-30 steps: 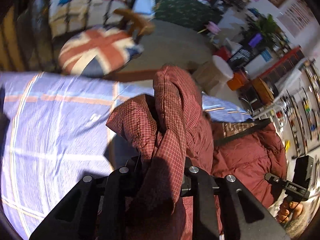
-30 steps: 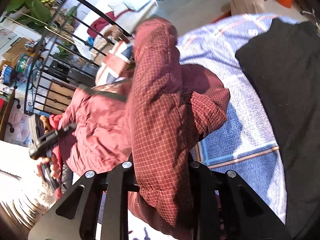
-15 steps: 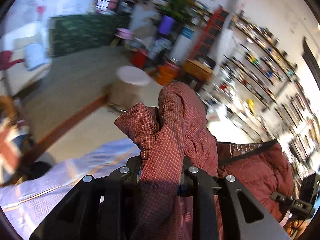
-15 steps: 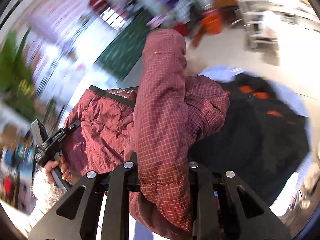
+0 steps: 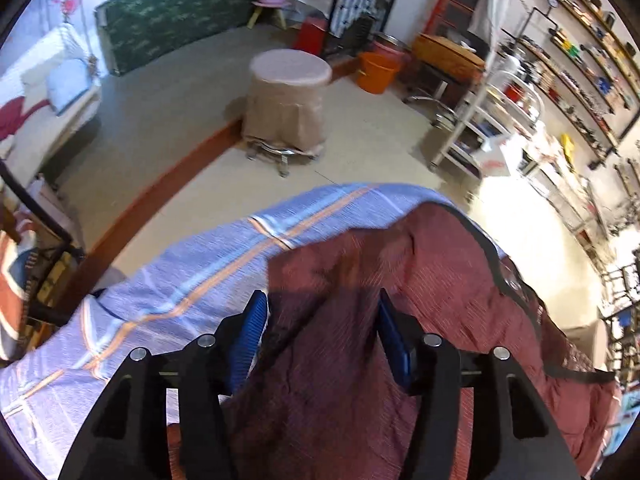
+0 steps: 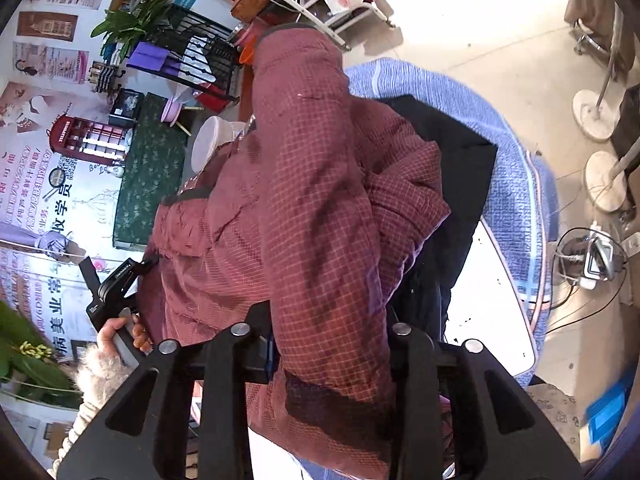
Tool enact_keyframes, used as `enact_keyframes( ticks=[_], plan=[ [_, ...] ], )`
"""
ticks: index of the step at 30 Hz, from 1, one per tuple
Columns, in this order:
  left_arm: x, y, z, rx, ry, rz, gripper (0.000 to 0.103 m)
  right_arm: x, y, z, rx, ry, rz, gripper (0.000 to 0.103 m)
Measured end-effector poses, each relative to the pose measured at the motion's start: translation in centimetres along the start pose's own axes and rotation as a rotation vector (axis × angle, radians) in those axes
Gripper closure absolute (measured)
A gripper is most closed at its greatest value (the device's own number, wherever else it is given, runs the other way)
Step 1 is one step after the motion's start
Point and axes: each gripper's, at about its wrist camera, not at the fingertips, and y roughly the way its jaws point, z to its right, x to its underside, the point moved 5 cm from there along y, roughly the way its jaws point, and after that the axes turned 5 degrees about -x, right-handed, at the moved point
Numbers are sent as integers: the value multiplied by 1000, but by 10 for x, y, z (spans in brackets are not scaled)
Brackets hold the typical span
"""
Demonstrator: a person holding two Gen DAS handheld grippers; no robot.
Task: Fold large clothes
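Observation:
A dark red checked padded jacket (image 5: 400, 320) lies partly on the blue striped sheet (image 5: 200, 272). My left gripper (image 5: 322, 320) is open, its blue pads (image 5: 250, 328) apart, with the jacket's cloth lying loose between them. My right gripper (image 6: 332, 328) is shut on a thick bunched fold of the jacket (image 6: 312, 200) and holds it up above the sheet (image 6: 512, 168). The left gripper's handle in a hand (image 6: 116, 292) shows at the left of the right wrist view.
A black garment (image 6: 452, 152) lies on the sheet under the jacket. A covered round stool (image 5: 286, 100), an orange bucket (image 5: 378, 72), a metal rack (image 5: 480, 120) and shelves stand on the floor beyond. Fan bases and cables (image 6: 592, 256) lie to the right.
My left gripper has opened and let the jacket fold drop onto the sheet. Both views have swung round toward the room. The right gripper still holds its fold.

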Motion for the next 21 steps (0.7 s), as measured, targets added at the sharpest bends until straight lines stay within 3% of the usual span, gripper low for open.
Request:
enact_keyframes(
  ticks=[3, 7, 8, 12, 14, 19, 21],
  plan=[
    [-1, -14, -9, -42, -50, 33, 46, 1, 10, 2, -27, 79, 8, 71],
    [6, -50, -32, -58, -76, 100, 29, 6, 20, -8, 15, 42, 11, 64],
    [11, -57, -36, -65, -64, 105, 27, 7, 19, -8, 24, 16, 2, 63],
    [61, -97, -38, -129, 85, 109, 18, -2, 10, 5, 74, -18, -74, 37],
    [96, -116, -34, -177, 157, 108, 9, -5, 2, 4, 108, -43, -101, 36],
    [167, -142, -3, -192, 264, 40, 7, -6, -32, -35, 332, -311, -87, 32],
    [180, -151, 12, -174, 277, 21, 7, 1, -38, -53, 402, -407, -93, 32]
  ],
)
